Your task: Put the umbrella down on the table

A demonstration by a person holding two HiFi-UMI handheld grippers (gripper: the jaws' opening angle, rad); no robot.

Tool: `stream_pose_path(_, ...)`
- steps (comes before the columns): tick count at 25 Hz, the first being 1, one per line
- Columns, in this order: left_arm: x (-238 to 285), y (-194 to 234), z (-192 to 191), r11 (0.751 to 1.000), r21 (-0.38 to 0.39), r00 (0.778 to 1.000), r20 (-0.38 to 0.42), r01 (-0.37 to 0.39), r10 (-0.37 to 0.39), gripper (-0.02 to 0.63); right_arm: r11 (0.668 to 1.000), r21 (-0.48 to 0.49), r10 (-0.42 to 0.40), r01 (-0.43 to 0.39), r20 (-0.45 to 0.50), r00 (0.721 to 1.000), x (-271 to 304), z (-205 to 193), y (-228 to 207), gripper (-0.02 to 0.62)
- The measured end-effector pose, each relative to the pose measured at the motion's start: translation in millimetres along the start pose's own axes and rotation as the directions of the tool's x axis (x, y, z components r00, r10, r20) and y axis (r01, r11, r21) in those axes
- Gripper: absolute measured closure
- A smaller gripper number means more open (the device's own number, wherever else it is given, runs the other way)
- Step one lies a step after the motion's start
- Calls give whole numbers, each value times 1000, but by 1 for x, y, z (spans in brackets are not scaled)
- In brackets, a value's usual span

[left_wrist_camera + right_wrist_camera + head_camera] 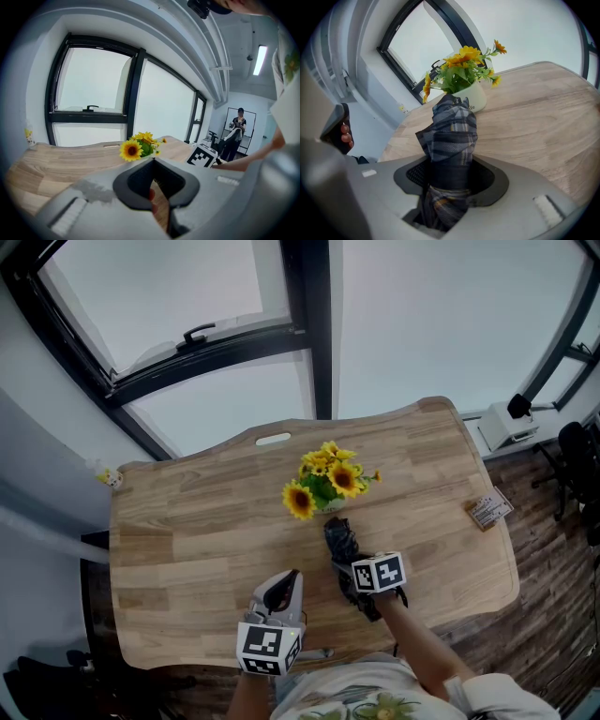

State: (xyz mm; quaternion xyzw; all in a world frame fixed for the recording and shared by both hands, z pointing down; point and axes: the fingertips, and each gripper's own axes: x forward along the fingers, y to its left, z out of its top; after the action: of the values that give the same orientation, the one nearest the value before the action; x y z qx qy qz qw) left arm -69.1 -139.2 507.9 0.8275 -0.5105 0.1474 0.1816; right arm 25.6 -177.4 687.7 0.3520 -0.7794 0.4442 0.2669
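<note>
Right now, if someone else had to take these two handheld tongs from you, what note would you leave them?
Right tongs: shut on the folded plaid umbrella, whose end points at the sunflower pot.
Left tongs: shut, nothing in them, near the table front edge.
Done: the umbrella is over the table.
Left: lower it onto bare wood and open the right tongs. I can't tell whether it already touches.
</note>
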Motion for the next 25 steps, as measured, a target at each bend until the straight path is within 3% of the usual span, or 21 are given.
stream_pose_path(25, 3, 0, -4, 1000, -5, 1000, -12, 3, -3, 606, 999, 15, -28, 28, -32, 999, 14, -17, -15, 376)
